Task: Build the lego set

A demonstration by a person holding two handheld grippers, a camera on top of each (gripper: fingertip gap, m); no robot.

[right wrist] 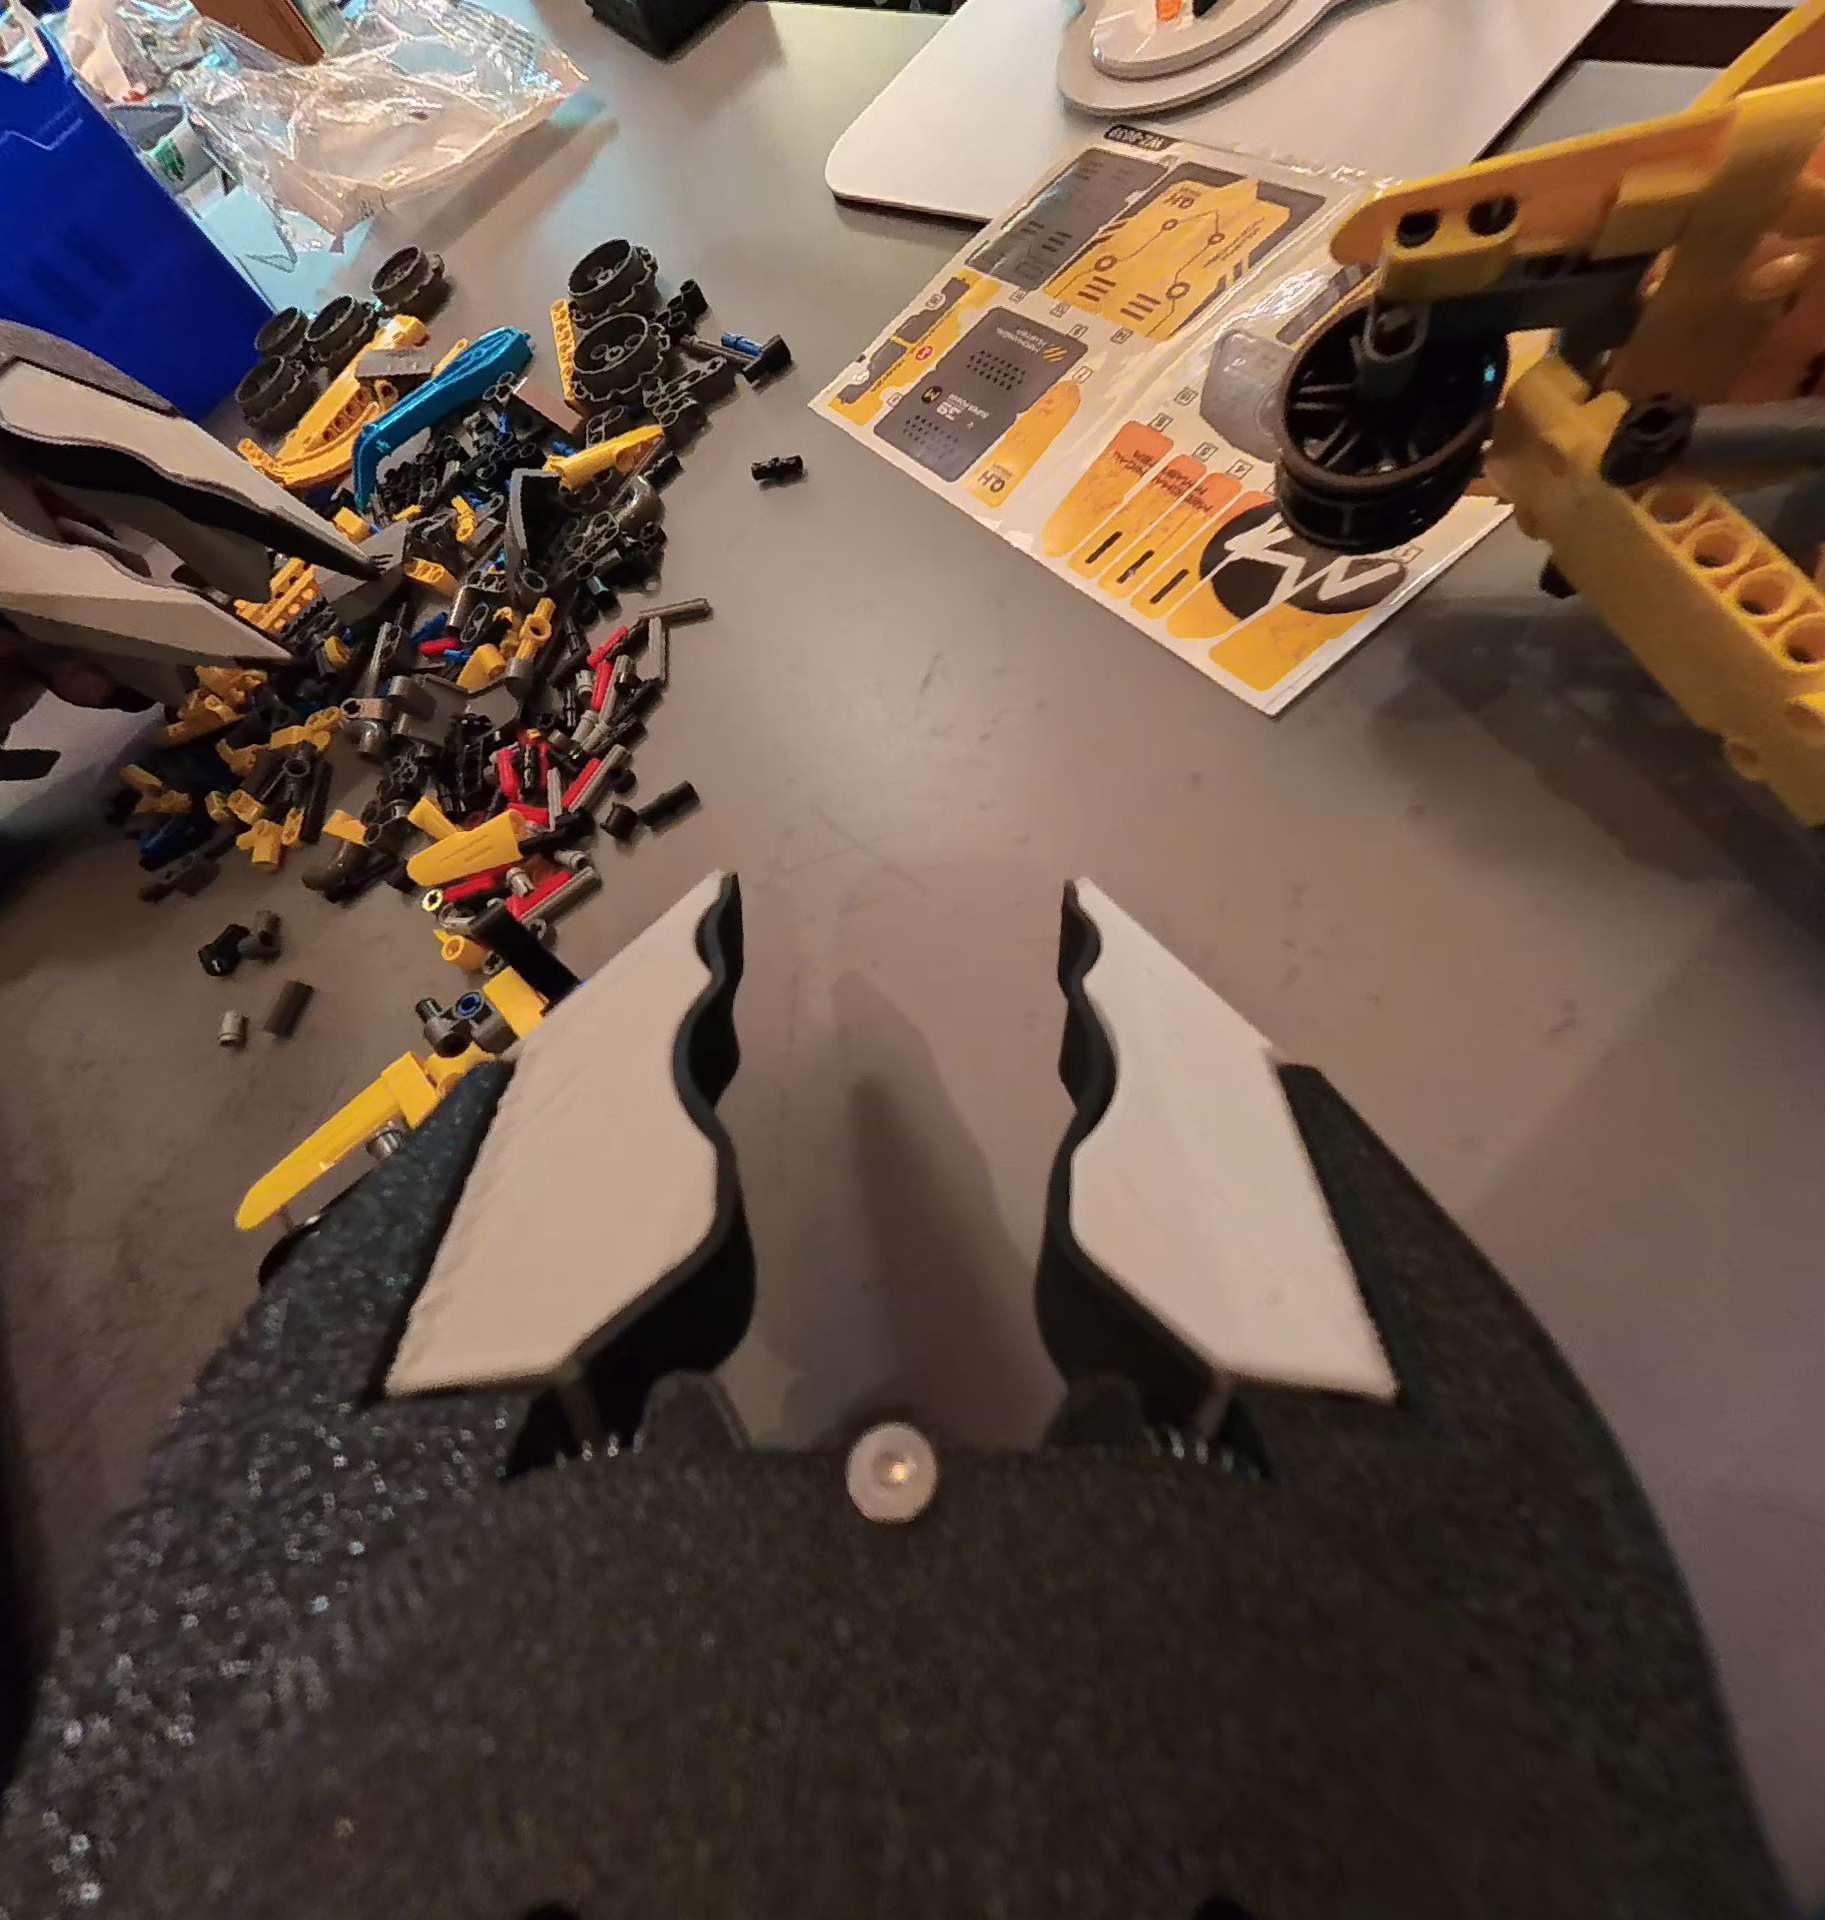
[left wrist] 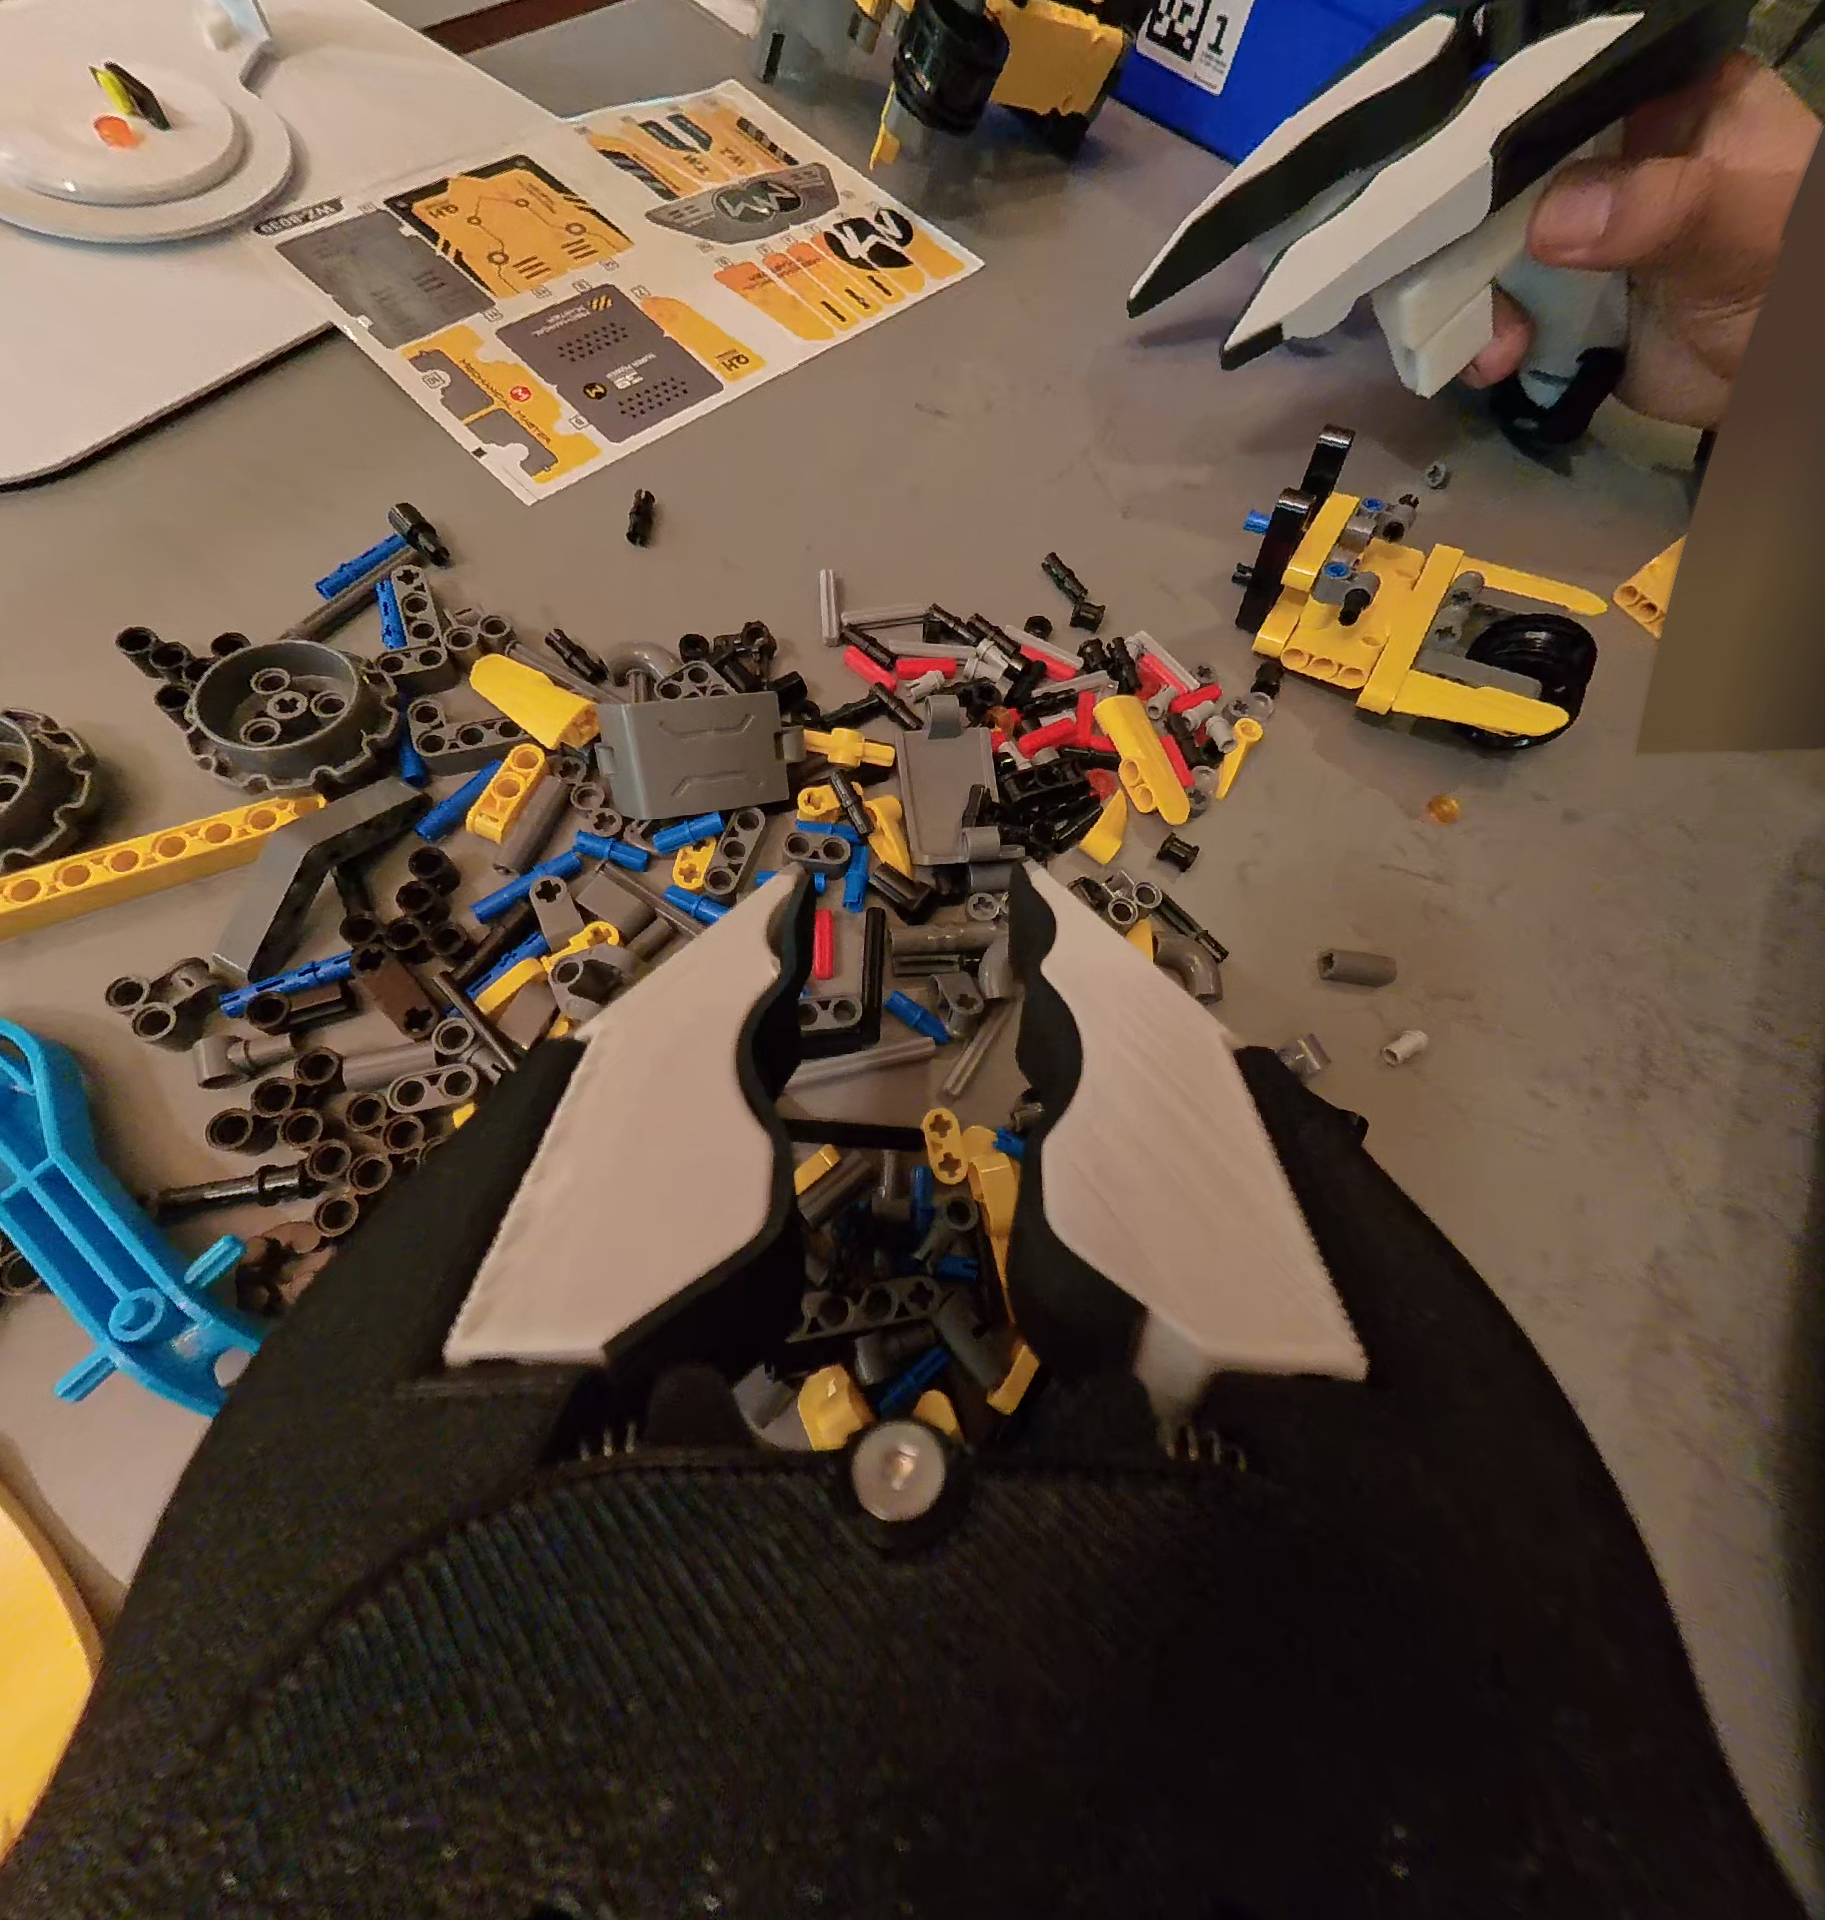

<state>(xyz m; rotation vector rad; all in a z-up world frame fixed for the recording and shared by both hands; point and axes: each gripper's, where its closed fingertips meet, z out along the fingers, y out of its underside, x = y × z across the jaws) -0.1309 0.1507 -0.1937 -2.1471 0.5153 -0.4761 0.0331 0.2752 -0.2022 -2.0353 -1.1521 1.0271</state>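
Observation:
My left gripper [left wrist: 913, 883] is open and hangs low over a heap of small building pieces [left wrist: 679, 831], black, grey, yellow, blue and red. Loose pieces show between its jaws, and none is gripped. In the right wrist view the left gripper [right wrist: 336, 613] points into the same heap [right wrist: 451, 644]. My right gripper [right wrist: 900, 888] is open and empty above the bare grey table [right wrist: 991, 727]. It also shows in the left wrist view [left wrist: 1183, 332], held by a hand [left wrist: 1677, 239]. A small yellow assembly with a black wheel [left wrist: 1407, 644] lies right of the heap.
A sticker sheet [left wrist: 617, 301] lies beyond the heap. A large yellow model with a black wheel [right wrist: 1666, 468] stands at the right. A blue tool [left wrist: 56, 1195], grey toothed wheels [left wrist: 274, 707], a white mat [left wrist: 56, 364], a blue bin [right wrist: 56, 239] and plastic bags [right wrist: 368, 94] surround the area.

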